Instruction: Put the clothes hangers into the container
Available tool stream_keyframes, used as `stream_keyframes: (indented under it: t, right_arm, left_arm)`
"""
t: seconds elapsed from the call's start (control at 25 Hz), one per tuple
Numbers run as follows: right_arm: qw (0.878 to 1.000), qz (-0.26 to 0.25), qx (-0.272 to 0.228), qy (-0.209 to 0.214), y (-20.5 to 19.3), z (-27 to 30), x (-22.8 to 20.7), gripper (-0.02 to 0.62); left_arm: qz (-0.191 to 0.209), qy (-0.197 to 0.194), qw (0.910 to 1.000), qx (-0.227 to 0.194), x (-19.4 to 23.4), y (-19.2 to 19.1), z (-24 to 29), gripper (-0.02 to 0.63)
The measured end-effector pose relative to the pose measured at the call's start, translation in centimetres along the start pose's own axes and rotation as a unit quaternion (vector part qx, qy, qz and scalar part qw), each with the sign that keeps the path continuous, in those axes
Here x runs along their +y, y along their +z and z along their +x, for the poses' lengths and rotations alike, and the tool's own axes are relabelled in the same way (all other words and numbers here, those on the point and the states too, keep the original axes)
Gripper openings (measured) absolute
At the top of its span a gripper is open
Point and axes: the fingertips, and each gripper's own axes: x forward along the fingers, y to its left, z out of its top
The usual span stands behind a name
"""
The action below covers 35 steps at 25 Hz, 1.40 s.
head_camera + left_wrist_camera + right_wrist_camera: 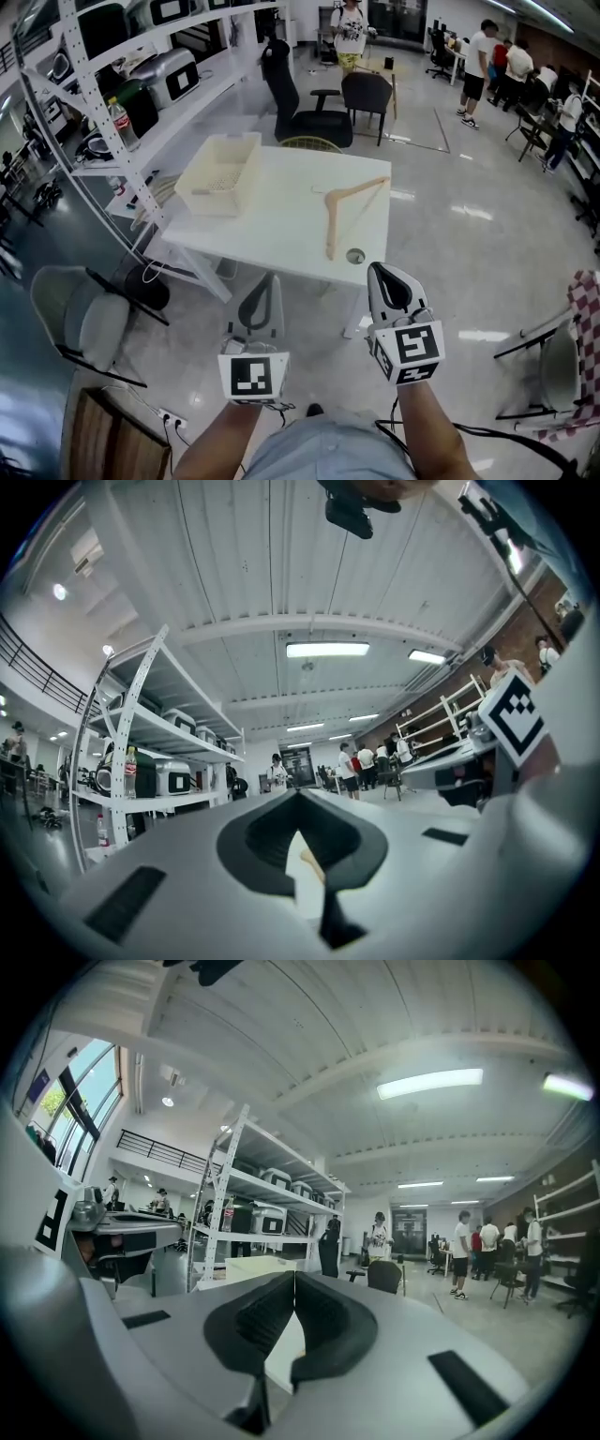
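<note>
A wooden clothes hanger (343, 206) lies on the right half of the white table (272, 234). A cream plastic container (219, 172) stands at the table's left end. Both grippers hover short of the table's near edge, pointing toward it. My left gripper (263, 278) has its tips touching and holds nothing. The right gripper (382, 269) is also shut and empty, its tips just below the table's front right corner. In the left gripper view a sliver of the hanger (312, 862) shows through the gap behind the tips (298, 793). The right gripper view shows tips (294, 1273) meeting and the container (265, 1265) beyond.
A metal shelf rack (112, 103) with boxes and a bottle runs along the left. A black office chair (292, 94) and a dark chair (366, 98) stand behind the table. A grey chair (80, 319) is at my near left, another (562, 366) at my right. People stand far back.
</note>
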Motion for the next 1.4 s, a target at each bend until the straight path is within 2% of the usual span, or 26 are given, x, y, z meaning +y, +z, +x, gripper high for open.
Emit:
stream_keyframes:
  t: [0.08, 0.24, 0.44, 0.64, 0.8, 1.16, 1.4]
  right_arm:
    - [1.0, -0.001, 0.0, -0.004, 0.1, 0.7, -0.2, 0.012]
    - [1.0, 0.002, 0.005, -0.017, -0.6, 2.0, -1.0, 0.011]
    - [0.999, 0.011, 0.022, -0.027, -2.5, 4.1, -2.3, 0.012]
    - [0.999, 0.018, 0.035, -0.029, -3.6, 7.6, -4.4, 0.011]
    - [0.999, 0.025, 0.042, -0.025, -4.2, 11.1, -7.0, 0.011]
    - [0.999, 0.033, 0.025, -0.002, -3.4, 19.2, -12.0, 0.011]
    - [1.0, 0.023, 0.005, 0.011, -1.5, 23.4, -13.8, 0.012]
  left_arm:
    - [-0.002, -0.004, 1.0, -0.003, 0.4, -0.1, 0.9, 0.012]
    - [0.017, -0.02, 0.9996, -0.009, 0.5, -1.4, 2.7, 0.011]
    - [0.016, -0.031, 0.9993, 0.01, 0.7, -3.4, 5.2, 0.011]
    - [0.009, -0.03, 0.9991, 0.028, 1.3, -4.7, 9.1, 0.011]
    - [0.021, -0.019, 0.9988, 0.039, 2.4, -5.5, 12.9, 0.012]
    - [0.033, -0.006, 0.9991, 0.025, 2.7, -4.4, 22.4, 0.011]
    - [0.022, 0.01, 0.9996, 0.01, 3.7, -2.8, 26.3, 0.011]
